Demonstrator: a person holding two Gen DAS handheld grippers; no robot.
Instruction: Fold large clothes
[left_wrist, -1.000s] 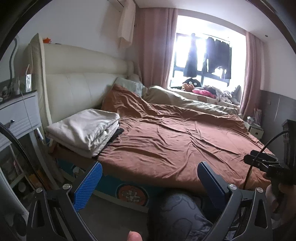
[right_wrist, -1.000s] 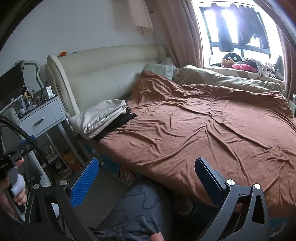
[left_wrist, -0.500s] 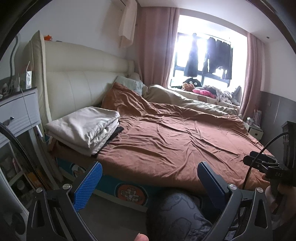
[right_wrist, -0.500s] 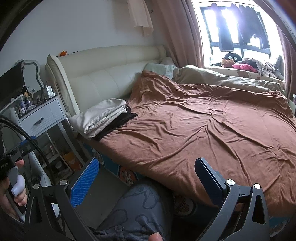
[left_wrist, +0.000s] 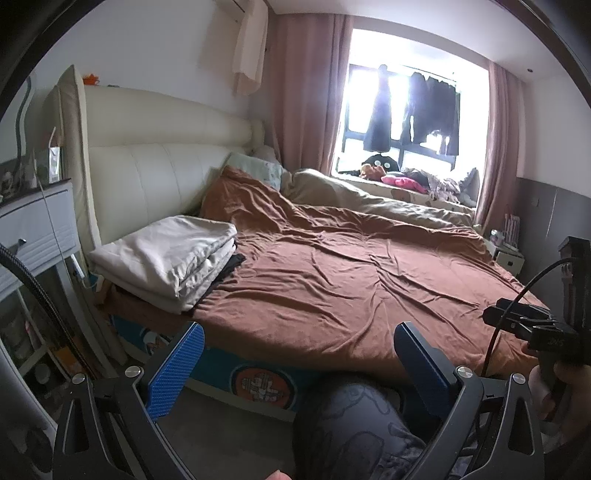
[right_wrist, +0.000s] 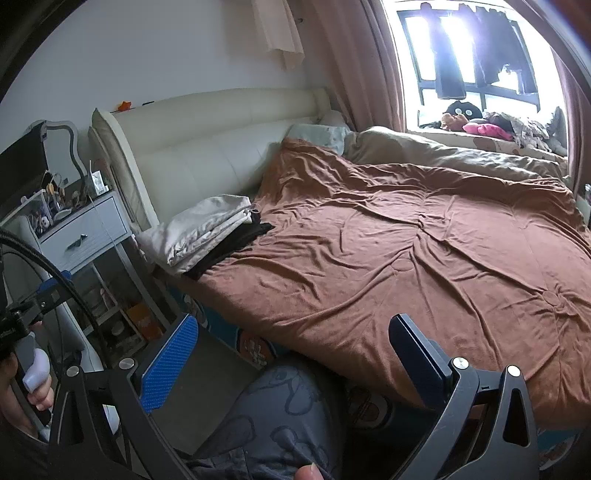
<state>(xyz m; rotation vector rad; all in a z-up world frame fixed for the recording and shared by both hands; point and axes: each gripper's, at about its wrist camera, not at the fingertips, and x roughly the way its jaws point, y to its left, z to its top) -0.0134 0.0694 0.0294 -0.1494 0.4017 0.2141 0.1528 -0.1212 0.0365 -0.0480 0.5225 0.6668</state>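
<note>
The lower part of both views is filled by the tongs' own black frames and by a knee in grey patterned trousers (left_wrist: 354, 417), so the floor near the person is mostly hidden. The round orange emblem on the blue bed base (left_wrist: 260, 382) carries a pattern, but no writing on it can be read. The dark clothes hanging in the bright window (left_wrist: 410, 110) are only silhouettes against the glare.

The left gripper (left_wrist: 295, 363) stands wide open with nothing between its blue-padded fingers (left_wrist: 177, 363). The right gripper (right_wrist: 291, 354) is also spread apart and empty.

The folded cream-coloured cloth stack (left_wrist: 166, 258) lies on a black garment (right_wrist: 229, 245) at the bed corner — ahead and to the left of both tongs, well apart from them. The wide rust-brown bed cover (right_wrist: 424, 251) spreads straight ahead of the fingers — not touched.
</note>
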